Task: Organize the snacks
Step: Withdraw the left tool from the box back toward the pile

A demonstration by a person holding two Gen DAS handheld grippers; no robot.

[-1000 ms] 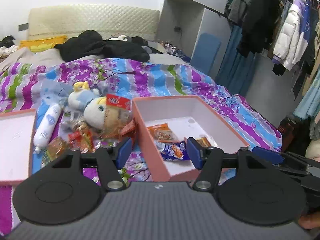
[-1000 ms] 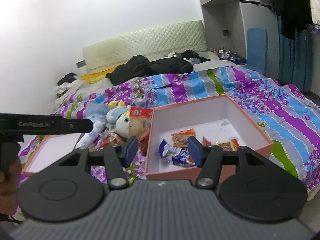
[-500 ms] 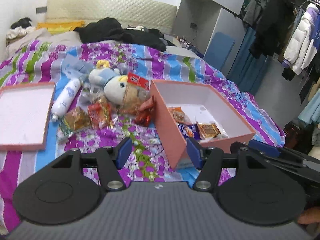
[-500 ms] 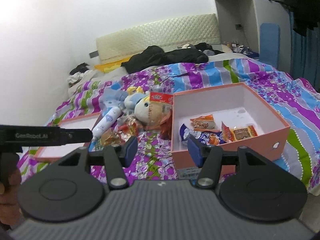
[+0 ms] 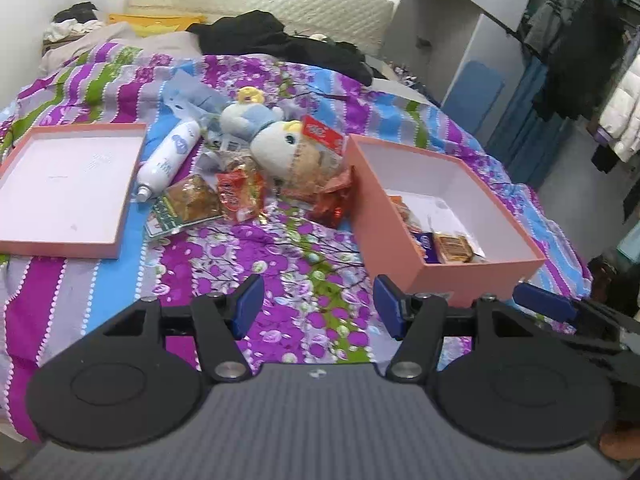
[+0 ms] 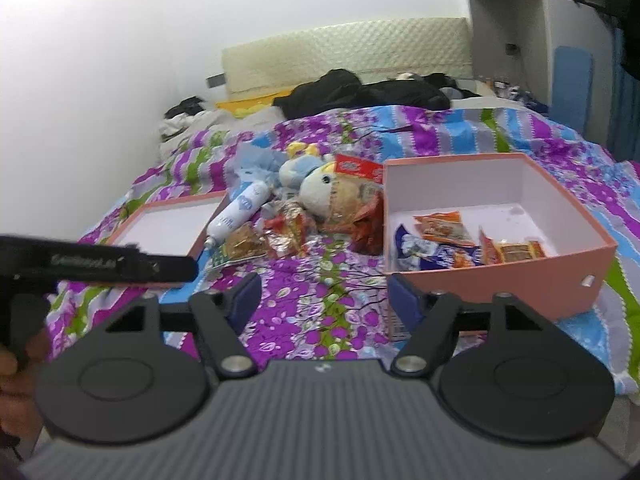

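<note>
pink box right, some snacks inside; snack pile left. left gripper open, empty; right gripper opening, empty.

On the bed, the box sits at the right with several snack packets in its near part. The lid lies at the left. Between them, a bottle lies just right of the lid, loose snacks beside it, and a plush toy behind those. Dark clothes lie far back by the headboard.
</note>
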